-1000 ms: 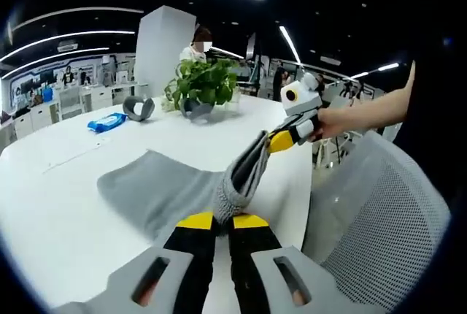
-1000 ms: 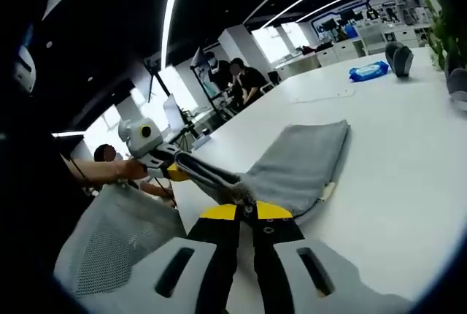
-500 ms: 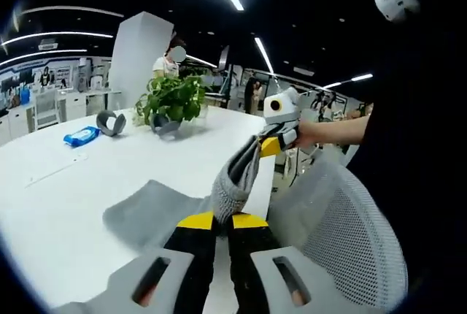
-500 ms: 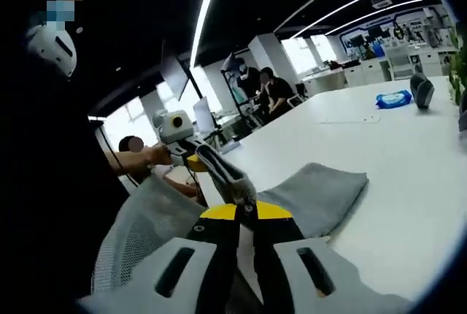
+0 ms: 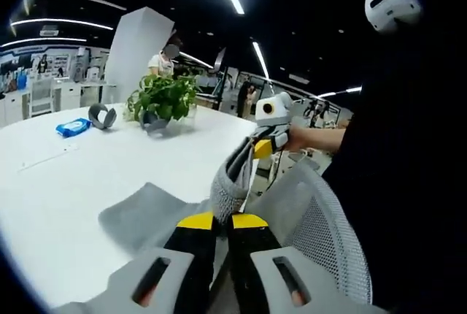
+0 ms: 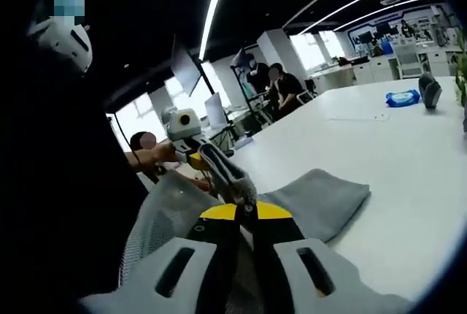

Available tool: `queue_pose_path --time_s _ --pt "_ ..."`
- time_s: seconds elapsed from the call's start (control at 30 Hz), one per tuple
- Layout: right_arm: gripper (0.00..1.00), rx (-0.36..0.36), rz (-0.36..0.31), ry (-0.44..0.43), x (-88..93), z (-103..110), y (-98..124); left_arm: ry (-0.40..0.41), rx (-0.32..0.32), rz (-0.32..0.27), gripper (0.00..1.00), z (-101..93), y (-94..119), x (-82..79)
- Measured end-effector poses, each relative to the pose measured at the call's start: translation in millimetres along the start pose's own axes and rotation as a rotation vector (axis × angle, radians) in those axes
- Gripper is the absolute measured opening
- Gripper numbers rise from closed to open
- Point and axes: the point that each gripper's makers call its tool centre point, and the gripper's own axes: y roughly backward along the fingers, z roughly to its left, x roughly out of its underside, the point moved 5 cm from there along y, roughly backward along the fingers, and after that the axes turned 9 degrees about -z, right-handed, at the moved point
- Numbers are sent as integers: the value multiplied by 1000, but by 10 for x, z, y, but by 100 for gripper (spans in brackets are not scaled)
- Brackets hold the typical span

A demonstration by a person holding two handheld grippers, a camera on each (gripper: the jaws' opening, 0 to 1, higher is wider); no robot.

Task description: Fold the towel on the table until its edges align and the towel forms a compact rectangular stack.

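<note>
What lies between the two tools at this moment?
A raised, bunched edge of the grey towel spans from the left tool to the right tool, each shut on an end; this shows in the left gripper view.

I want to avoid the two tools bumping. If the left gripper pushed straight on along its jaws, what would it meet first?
The left gripper is shut on the gray towel, which stretches ahead to the right gripper. That gripper seems the first hard thing in line, though depth is unclear.
</note>
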Motion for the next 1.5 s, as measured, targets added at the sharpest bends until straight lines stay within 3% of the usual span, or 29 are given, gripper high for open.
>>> queue_pose_path --time_s 0.5,0.97,1.23,1.5 --pt "3 0 42 -71 -57 -217 -72 46 -3 7 6 203 -57 -10" --pt "3 58 111 -253 -14 -748 -283 222 -64 51 5 734 -194 132" --pt "3 109 142 -266 -53 -1097 -414 245 -114 55 5 1044 -311 157" --pt "3 166 155 -295 27 -1342 -506 262 -167 86 5 1272 -398 252"
